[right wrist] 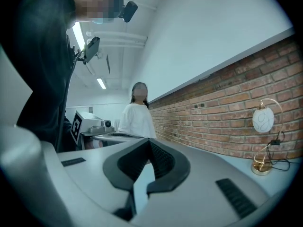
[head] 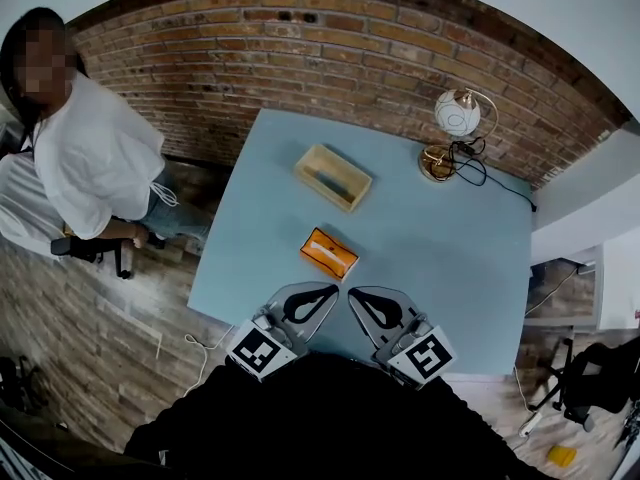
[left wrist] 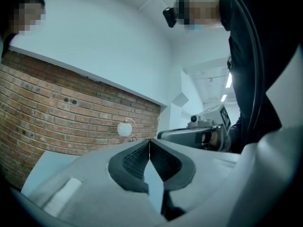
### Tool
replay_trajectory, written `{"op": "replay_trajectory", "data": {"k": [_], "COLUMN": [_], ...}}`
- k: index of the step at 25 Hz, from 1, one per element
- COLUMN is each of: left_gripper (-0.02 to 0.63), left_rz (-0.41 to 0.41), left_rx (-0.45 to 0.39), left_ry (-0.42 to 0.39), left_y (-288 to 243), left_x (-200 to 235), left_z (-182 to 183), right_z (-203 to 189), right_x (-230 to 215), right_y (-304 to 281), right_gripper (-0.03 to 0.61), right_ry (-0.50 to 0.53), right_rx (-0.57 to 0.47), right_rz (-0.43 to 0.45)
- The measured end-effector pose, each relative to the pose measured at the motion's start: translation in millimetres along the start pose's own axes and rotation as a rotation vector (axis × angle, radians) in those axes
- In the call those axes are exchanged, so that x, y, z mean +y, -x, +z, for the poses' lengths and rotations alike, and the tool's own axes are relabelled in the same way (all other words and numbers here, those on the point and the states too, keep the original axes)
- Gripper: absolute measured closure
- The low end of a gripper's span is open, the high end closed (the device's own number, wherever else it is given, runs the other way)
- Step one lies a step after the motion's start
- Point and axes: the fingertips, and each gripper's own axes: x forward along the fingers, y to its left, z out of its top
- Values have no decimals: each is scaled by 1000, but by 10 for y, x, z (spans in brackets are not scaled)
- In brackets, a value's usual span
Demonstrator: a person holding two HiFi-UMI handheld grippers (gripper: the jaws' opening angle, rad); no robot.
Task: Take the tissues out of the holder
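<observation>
A light wooden holder (head: 333, 176), an open-topped box, sits near the middle of the blue table (head: 450, 268); I cannot make out what is inside it. An orange tissue pack (head: 328, 253) lies flat on the table nearer to me, apart from the holder. My left gripper (head: 334, 288) (left wrist: 149, 141) and right gripper (head: 353, 293) (right wrist: 149, 141) hover at the table's near edge, just short of the orange pack. Their tips point toward each other. Both are shut with nothing between the pads.
A globe lamp (head: 456, 114) on a brass base with a black cord stands at the table's far right corner, in front of a brick wall. A person in white (head: 95, 158) sits off the table's left side. The floor around is wood.
</observation>
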Motion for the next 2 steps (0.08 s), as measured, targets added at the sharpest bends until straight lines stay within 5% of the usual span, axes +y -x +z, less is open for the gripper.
{"op": "replay_trajectory", "data": {"k": [2], "left_gripper": [604], "left_rz": [0], "left_rx": [1], "left_ry": [-1], "left_y": [-10], "left_x": [-8], "left_z": [-7], "right_z": [10], "right_x": [8], "right_y": [9], "right_gripper": [574], "right_ry": [7], "right_rx": [1], "right_rz": [1]}}
